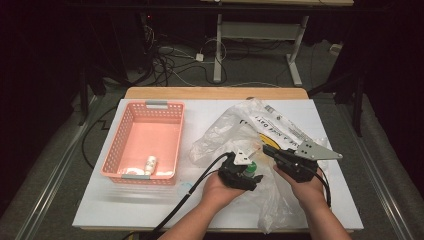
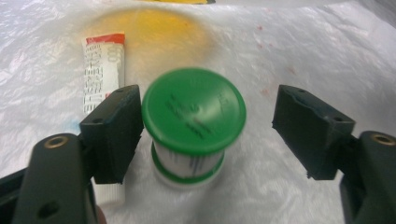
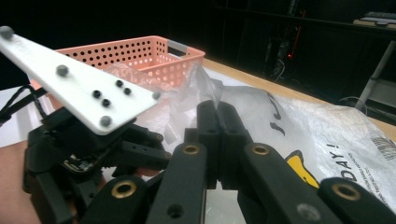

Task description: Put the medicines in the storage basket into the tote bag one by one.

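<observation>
A small white bottle with a green cap [image 2: 194, 109] stands on the clear plastic bag [image 2: 303, 46] between the jaws of my left gripper [image 2: 208, 121]. The left pad is beside the cap and the right pad stands well off, so the gripper is open. A white tube with a red end [image 2: 102, 70] lies just behind the left jaw. In the high view the left gripper [image 1: 254, 172] points at the green cap [image 1: 251, 168]. My right gripper [image 3: 217, 109] is shut on a fold of the plastic bag [image 3: 327, 140], lifting its edge [image 1: 250, 125].
A pink perforated basket [image 1: 112, 145] sits at the left of the white table, with a small white bottle [image 1: 150, 162] and other white items at its near end. The left gripper's body [image 3: 70, 140] is close beside the right one. Black cables trail off the front edge.
</observation>
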`<state>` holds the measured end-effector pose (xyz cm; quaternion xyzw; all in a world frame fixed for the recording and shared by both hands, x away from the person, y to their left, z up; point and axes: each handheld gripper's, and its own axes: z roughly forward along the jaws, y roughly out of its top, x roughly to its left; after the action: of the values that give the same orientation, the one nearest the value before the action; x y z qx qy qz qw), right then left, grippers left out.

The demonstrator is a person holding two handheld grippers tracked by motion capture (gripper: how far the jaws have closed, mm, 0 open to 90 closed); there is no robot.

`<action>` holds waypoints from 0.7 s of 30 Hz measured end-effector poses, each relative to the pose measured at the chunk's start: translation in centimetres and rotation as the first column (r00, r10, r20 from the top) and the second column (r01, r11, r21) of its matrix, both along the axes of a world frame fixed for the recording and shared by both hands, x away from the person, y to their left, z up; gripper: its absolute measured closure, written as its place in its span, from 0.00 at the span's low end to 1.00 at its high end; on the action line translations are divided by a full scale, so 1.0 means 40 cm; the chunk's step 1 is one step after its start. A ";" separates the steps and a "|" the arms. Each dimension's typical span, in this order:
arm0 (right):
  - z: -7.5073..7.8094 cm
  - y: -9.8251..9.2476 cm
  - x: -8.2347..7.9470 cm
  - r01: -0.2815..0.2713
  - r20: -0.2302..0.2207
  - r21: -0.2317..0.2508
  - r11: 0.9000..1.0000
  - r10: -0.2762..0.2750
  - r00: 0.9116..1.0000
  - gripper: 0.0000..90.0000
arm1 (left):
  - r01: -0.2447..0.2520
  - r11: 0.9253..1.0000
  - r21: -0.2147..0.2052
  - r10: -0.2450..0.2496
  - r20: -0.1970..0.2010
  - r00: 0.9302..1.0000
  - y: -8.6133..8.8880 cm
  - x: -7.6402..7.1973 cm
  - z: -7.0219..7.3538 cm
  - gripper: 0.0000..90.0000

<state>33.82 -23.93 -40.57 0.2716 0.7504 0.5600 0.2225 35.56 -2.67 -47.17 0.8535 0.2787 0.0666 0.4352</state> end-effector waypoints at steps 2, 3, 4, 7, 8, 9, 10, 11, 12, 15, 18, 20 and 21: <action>0.000 0.000 -0.001 0.001 -0.001 0.000 1.000 -0.001 1.000 1.00 | -0.004 1.000 -0.006 0.004 -0.001 1.000 0.012 -0.007 0.001 0.23; 0.000 0.000 -0.001 0.001 -0.001 0.001 1.000 -0.001 1.000 1.00 | -0.005 1.000 -0.008 0.005 0.000 1.000 0.015 -0.009 0.002 0.21; 0.000 0.000 -0.001 0.001 0.001 0.000 1.000 -0.001 1.000 1.00 | -0.004 1.000 -0.010 0.004 0.001 1.000 0.020 -0.012 0.003 0.20; 0.000 0.000 -0.001 0.001 0.002 0.000 1.000 -0.001 1.000 1.00 | -0.012 1.000 -0.016 0.012 0.011 1.000 0.033 -0.023 0.005 0.16; 0.000 0.000 -0.001 0.001 0.002 -0.001 1.000 -0.001 1.000 1.00 | -0.011 1.000 -0.017 0.011 0.012 1.000 0.038 -0.027 0.006 0.16; 0.000 0.000 -0.001 0.002 0.001 -0.001 1.000 -0.002 1.000 1.00 | -0.007 1.000 -0.020 0.007 0.012 1.000 0.042 -0.030 0.006 0.16; 0.000 0.001 -0.001 0.001 0.001 -0.002 1.000 -0.001 1.000 1.00 | -0.005 1.000 -0.020 0.005 0.009 1.000 0.046 -0.033 0.006 0.15; 0.000 0.001 -0.001 -0.001 0.002 -0.003 1.000 0.001 1.000 1.00 | -0.009 1.000 -0.012 0.009 0.002 1.000 0.049 -0.035 0.006 0.10; 0.000 0.001 -0.002 -0.002 0.004 -0.003 1.000 0.002 1.000 1.00 | -0.013 1.000 -0.009 0.013 -0.003 1.000 0.052 -0.036 0.005 0.07; 0.001 0.002 -0.003 -0.001 0.005 -0.004 1.000 0.001 1.000 1.00 | -0.023 1.000 -0.009 0.023 -0.010 1.000 0.068 -0.041 0.004 0.01; 0.001 0.001 -0.004 -0.001 0.002 -0.002 1.000 0.001 1.000 1.00 | -0.024 1.000 -0.005 0.024 -0.012 1.000 0.084 -0.049 0.005 0.00; 0.001 0.000 -0.003 0.000 0.003 -0.002 1.000 0.000 1.000 1.00 | -0.028 1.000 -0.006 0.028 -0.010 1.000 0.094 -0.057 0.008 0.00; 0.001 0.000 -0.003 0.000 0.003 -0.001 1.000 0.000 1.000 1.00 | -0.029 1.000 -0.009 0.028 -0.007 1.000 0.100 -0.061 0.010 0.00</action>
<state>33.69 -23.93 -40.53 0.2707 0.7505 0.5599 0.2237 33.12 1.32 -46.76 0.8477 0.2926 0.0686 0.4371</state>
